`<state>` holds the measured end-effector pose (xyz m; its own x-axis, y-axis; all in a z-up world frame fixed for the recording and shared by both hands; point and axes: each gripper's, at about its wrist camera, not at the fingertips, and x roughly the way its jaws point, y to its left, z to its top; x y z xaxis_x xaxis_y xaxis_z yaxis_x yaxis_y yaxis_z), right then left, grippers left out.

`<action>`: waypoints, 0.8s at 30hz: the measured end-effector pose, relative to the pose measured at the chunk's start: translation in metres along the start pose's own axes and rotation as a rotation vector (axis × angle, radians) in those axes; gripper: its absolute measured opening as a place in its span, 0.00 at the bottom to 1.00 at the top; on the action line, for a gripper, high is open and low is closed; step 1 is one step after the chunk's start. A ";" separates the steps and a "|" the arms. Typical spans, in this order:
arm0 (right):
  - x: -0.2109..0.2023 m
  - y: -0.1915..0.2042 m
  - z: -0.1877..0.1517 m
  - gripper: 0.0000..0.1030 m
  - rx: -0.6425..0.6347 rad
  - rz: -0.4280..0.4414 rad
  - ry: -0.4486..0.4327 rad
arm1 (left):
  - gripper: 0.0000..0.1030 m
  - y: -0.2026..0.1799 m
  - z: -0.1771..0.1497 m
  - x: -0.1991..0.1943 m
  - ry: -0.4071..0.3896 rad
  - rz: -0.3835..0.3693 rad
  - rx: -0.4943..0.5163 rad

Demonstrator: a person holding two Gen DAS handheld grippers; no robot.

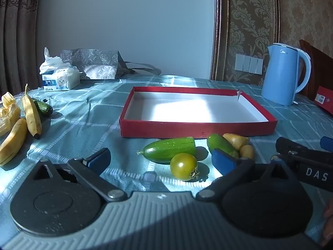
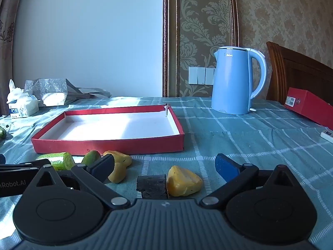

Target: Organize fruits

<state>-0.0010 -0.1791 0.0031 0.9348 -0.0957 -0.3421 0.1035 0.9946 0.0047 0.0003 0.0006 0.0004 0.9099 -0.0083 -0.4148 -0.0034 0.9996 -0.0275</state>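
Both grippers stood wide open and empty: the left gripper (image 1: 161, 157) hovered over a green tomato (image 1: 183, 166), the right gripper (image 2: 164, 165) over a yellow fruit piece (image 2: 184, 181). The fruit lay scattered on the table (image 1: 83, 125) just before the near wall of the empty red tray (image 1: 197, 128); a cut cucumber (image 1: 170, 150) and a second cucumber (image 1: 221, 145) lay touching the tomato's neighbours, and bananas (image 1: 31, 114) rested by the table's left edge. The tomato looked smooth, round and likely to roll, so a gentle hold across its middle seemed best. The yellow piece looked soft and bruisable; its broad flanks offered the surest hold.
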 end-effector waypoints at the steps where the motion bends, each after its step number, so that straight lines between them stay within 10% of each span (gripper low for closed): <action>1: 0.000 0.000 0.000 1.00 0.000 0.000 -0.001 | 0.99 0.000 0.000 0.000 -0.002 0.001 -0.002; 24: 0.000 -0.001 -0.002 1.00 0.006 0.001 -0.002 | 1.00 0.003 -0.003 0.002 0.010 -0.009 -0.025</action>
<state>-0.0018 -0.1800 0.0017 0.9354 -0.0946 -0.3406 0.1045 0.9945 0.0106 0.0012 0.0032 -0.0033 0.9059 -0.0176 -0.4231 -0.0060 0.9985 -0.0543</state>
